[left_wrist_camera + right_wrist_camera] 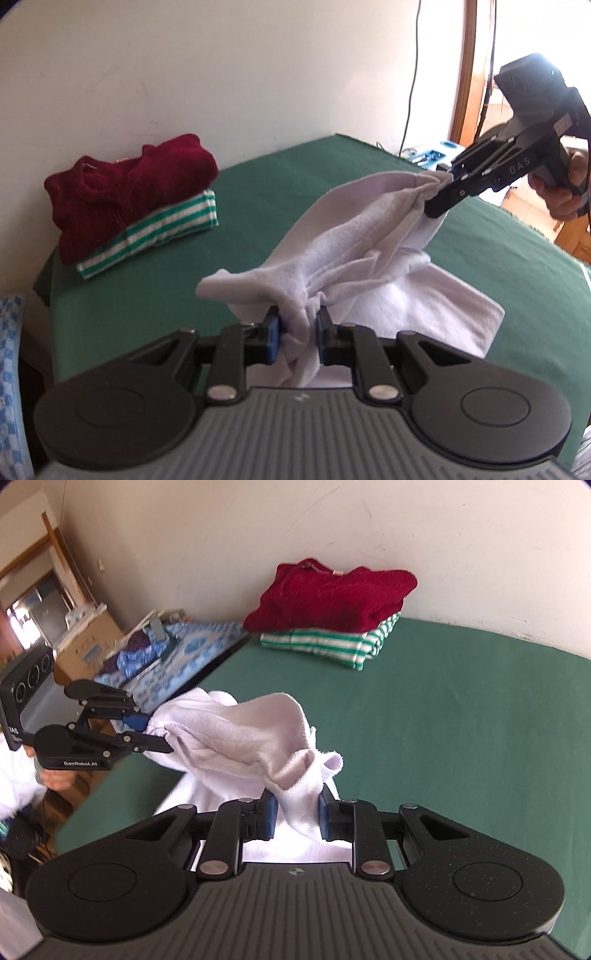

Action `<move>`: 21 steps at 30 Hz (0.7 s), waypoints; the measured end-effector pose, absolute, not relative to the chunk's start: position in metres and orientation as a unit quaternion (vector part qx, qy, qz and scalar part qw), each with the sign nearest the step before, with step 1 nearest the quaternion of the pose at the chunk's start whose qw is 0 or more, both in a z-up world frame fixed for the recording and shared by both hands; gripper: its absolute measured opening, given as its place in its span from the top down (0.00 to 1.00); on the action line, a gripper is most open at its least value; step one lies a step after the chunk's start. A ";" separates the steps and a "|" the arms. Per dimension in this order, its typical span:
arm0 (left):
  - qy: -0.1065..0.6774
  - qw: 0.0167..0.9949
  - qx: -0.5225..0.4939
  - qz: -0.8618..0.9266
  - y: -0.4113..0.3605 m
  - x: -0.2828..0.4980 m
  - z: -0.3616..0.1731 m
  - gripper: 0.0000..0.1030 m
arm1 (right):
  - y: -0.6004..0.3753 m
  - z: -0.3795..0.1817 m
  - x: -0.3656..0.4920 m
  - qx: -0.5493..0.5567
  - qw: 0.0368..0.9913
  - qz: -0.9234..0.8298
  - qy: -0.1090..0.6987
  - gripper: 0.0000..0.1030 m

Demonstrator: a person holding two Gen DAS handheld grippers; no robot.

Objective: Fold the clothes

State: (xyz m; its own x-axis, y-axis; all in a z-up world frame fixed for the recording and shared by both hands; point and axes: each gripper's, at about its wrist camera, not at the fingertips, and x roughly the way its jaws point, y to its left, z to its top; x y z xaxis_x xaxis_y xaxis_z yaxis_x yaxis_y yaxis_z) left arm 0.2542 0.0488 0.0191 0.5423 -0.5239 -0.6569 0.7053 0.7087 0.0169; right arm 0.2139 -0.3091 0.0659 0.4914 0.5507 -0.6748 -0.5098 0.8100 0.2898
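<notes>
A green cloth (258, 192) with a fine flat weave covers the table, which stands against a plain cream wall (221, 74) marked by faint scuffs. At the far side near the wall lies a folded stack: a thick, fuzzy maroon knit sweater (125, 192) on top of a green-and-white striped garment (159, 229) with soft rolled edges.

The white garment (369, 251) is held up between both grippers, a soft fleecy fabric bunched into ropey creases along the stretched span, while its lower part drapes in a flat panel onto the green cloth. The left gripper (298, 330), black with blue pads (274, 332), is clamped on a twisted wad of the white fabric close to the camera. The right gripper (295, 812) likewise pinches a gathered end of the same garment between its blue pads. Seen from the left wrist view, the right gripper angles downward from the upper right, with a hand (565, 192) wrapped around its handle.

Beyond the table's left edge sits a blue patterned textile (192, 653) and a cardboard box (92, 642).
</notes>
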 end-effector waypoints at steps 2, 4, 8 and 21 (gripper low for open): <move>0.327 0.863 0.151 -0.355 0.047 0.245 0.013 0.85 | -0.305 0.062 0.205 0.012 0.863 0.306 0.402 0.78; 0.330 0.859 0.165 -0.355 0.045 0.234 0.008 0.85 | -0.302 0.058 0.197 -0.004 0.861 0.306 0.405 0.78; 0.332 0.855 0.184 -0.353 0.041 0.218 0.001 0.85 | -0.296 0.047 0.182 -0.030 0.855 0.306 0.417 0.78; 0.349 0.835 0.239 -0.352 0.039 0.180 -0.017 0.85 | -0.279 0.017 0.147 -0.107 0.838 0.307 0.439 0.78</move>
State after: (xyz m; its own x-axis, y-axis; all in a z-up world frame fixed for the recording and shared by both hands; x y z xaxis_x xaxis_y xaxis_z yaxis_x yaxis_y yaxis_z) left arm 0.1797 0.0386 -0.0173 0.5085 -0.4204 -0.7515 0.7543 0.6383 0.1533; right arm 0.1468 -0.2794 0.0175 0.4263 0.4205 -0.8009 -0.6077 0.7889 0.0907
